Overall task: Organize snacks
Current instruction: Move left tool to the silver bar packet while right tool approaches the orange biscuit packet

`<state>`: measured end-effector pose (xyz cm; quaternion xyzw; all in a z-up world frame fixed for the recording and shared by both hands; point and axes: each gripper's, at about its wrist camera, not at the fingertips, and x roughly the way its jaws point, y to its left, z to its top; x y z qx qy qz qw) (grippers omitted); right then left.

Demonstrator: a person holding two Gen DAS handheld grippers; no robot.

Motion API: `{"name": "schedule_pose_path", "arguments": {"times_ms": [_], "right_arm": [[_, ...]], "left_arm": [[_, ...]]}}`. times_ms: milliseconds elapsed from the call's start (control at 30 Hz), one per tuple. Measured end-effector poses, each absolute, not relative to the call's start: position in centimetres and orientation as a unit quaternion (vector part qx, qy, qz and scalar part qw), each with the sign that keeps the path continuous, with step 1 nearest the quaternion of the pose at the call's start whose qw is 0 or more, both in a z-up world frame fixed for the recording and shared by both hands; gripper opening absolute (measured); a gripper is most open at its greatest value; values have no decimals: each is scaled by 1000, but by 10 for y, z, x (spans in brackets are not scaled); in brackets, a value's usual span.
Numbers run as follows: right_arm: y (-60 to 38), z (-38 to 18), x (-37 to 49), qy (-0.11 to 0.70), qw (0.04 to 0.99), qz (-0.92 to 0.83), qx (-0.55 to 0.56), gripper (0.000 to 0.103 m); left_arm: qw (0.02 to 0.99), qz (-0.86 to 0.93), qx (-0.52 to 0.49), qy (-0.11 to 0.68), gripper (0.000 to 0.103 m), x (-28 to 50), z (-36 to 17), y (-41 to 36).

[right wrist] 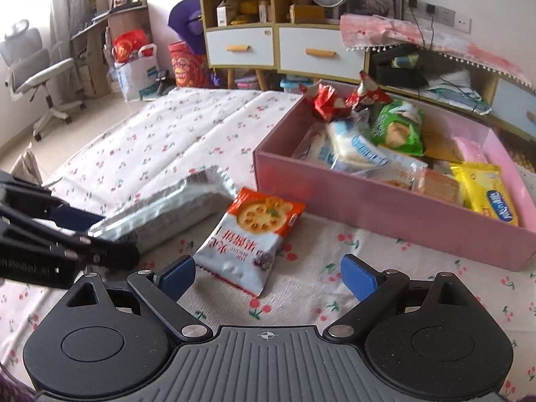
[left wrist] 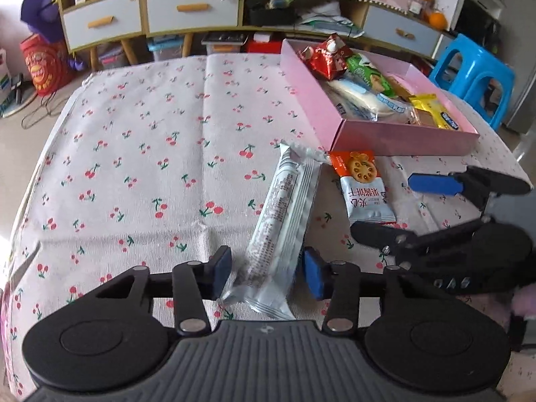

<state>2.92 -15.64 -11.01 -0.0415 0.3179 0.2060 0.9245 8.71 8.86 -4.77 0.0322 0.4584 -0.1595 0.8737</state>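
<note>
A long silver-white snack pack (left wrist: 284, 221) lies on the cherry-print cloth, its near end between the pads of my open left gripper (left wrist: 266, 273); the pads stand close beside it, not pressing. It also shows in the right wrist view (right wrist: 160, 211). An orange-and-white cracker packet (left wrist: 363, 187) lies next to it, in front of my open right gripper (right wrist: 266, 276), which is empty; the packet (right wrist: 251, 238) reaches between its fingers. The right gripper (left wrist: 395, 207) shows at the right in the left wrist view. A pink box (left wrist: 405, 139) holds several snacks behind them.
The pink box (right wrist: 385, 207) stands at the table's right, filled with red, green, white and yellow packets. A blue stool (left wrist: 475, 70) stands beyond the table's right edge. Cabinets with drawers (left wrist: 187, 10) line the back wall. An office chair (right wrist: 37, 73) stands far left.
</note>
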Motion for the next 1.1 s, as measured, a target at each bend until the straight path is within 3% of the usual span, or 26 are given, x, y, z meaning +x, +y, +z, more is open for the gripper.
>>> {"name": "schedule_pose_path", "arguments": {"times_ms": [133,267,1100], "right_arm": [[-151,-112,26,312,926,205,-50,96],[-150,-115,29,313,927,201,-46,103],[-179,-112,36,326,925,191,-47,103]], "left_arm": [[872,-155,24,464,42,87,-48,92],[871,-155,21,465,42,90,-48,93],[877,-153,30,455,43,92,-50,87]]}}
